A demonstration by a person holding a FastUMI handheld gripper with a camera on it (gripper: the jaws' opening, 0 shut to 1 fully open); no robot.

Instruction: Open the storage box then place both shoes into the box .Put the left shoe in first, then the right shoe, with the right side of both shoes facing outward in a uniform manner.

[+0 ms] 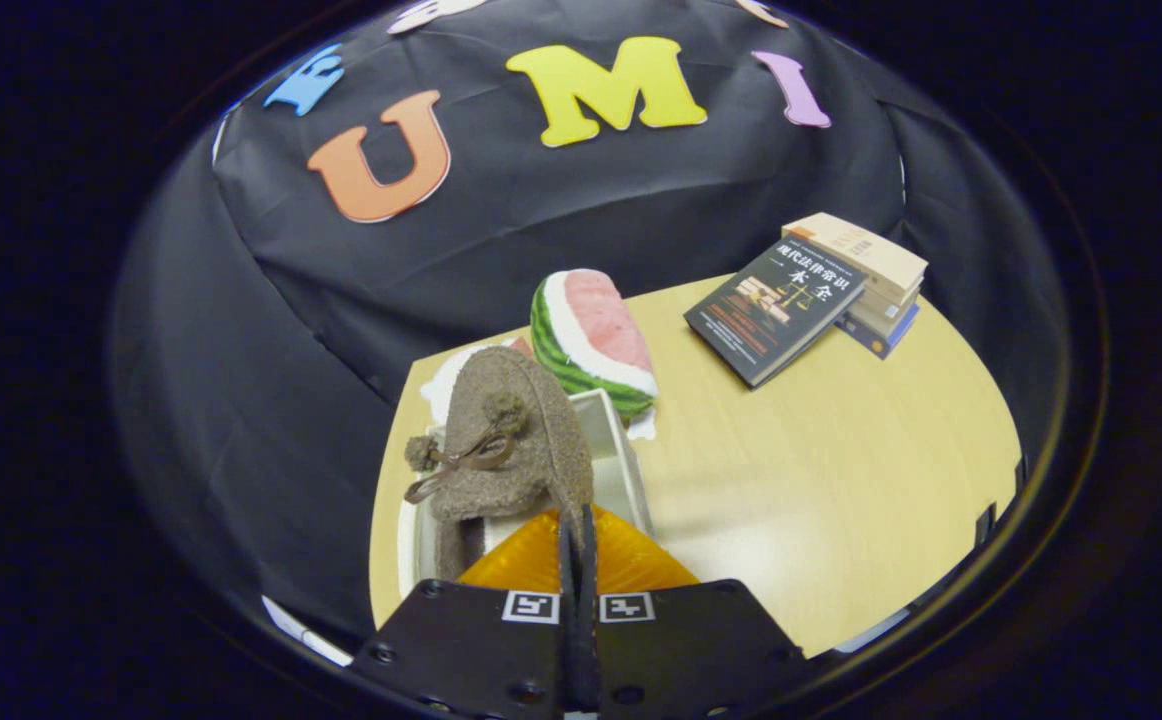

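Above the open box [613,420], the gripper [578,560], fingers closed on the shoe's [511,440] rear edge, suspends it for lowering inside.

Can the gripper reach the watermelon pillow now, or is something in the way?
Probably not directly. The gripper is shut on a brown slipper above the white box, and both stand before the watermelon pillow.
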